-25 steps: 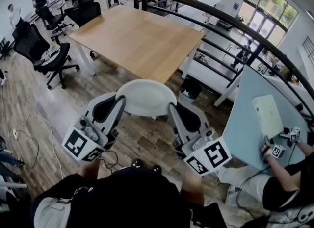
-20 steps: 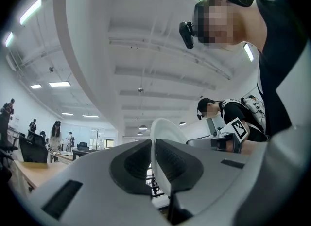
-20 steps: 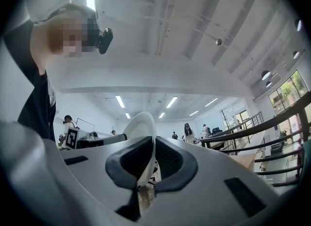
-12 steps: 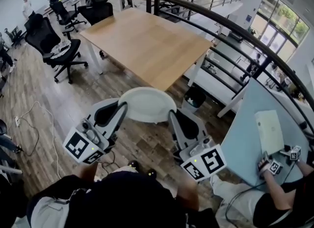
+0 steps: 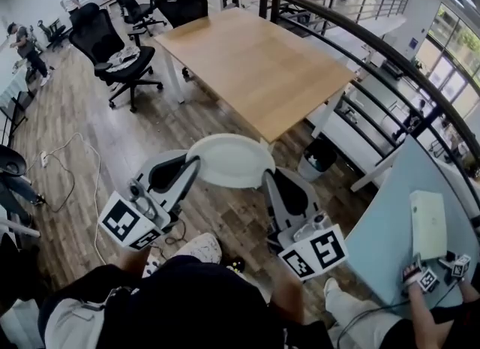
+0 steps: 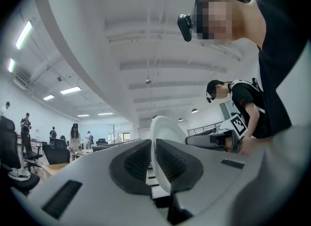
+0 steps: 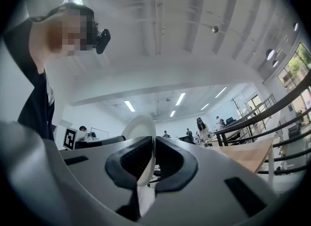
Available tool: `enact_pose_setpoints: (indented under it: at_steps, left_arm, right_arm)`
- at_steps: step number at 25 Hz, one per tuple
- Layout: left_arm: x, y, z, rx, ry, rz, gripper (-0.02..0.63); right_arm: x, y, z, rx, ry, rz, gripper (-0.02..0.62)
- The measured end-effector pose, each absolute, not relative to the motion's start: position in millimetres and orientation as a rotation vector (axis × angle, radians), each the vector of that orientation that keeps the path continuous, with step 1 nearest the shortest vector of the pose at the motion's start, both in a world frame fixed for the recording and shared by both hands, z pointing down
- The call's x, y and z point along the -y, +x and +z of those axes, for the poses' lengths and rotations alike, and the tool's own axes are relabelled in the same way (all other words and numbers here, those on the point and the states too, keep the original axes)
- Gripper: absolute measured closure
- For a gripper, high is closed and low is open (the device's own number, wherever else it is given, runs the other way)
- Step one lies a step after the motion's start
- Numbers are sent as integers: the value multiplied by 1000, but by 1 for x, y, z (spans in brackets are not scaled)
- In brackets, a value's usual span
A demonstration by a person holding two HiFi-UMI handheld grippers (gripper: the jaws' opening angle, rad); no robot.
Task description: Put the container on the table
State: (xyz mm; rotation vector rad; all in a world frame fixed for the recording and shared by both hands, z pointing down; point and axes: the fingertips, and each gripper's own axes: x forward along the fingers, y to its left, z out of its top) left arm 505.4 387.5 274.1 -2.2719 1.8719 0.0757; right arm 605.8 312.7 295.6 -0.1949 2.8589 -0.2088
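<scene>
A white round container (image 5: pixel 230 160) is carried in the air over the wood floor, short of the near corner of the wooden table (image 5: pixel 255 62). My left gripper (image 5: pixel 192 164) is shut on its left rim, and my right gripper (image 5: pixel 265 178) is shut on its right rim. In the left gripper view the white container (image 6: pixel 165 135) rises edge-on from between the pressed pads, left gripper (image 6: pixel 153 164). In the right gripper view the container's rim (image 7: pixel 138 128) likewise stands between the closed pads of the right gripper (image 7: pixel 153 164).
Black office chairs (image 5: pixel 112 47) stand left of the table. A black curved railing (image 5: pixel 375 47) runs along the right. A dark bin (image 5: pixel 319 156) sits under the table's near corner. A light blue desk (image 5: pixel 390 235) with a seated person's hands lies at right. Cables (image 5: pixel 75 167) trail on the floor.
The whole scene has shifted right and down in the head view: the table now sits closer and more central. Both grippers keep their hold on the container, which sits slightly higher in frame.
</scene>
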Motion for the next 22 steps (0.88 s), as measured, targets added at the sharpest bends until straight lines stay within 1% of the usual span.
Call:
enact_pose_setpoints:
  at_steps: [9, 22]
  left_arm:
    - [-392, 487, 283, -1973, -2189, 71, 580]
    - [-358, 415, 277, -1961, -2178, 146, 580]
  right_arm:
    - [-307, 580, 301, -2872, -67, -230, 561]
    - [-273, 509, 284, -2891, -81, -160, 561]
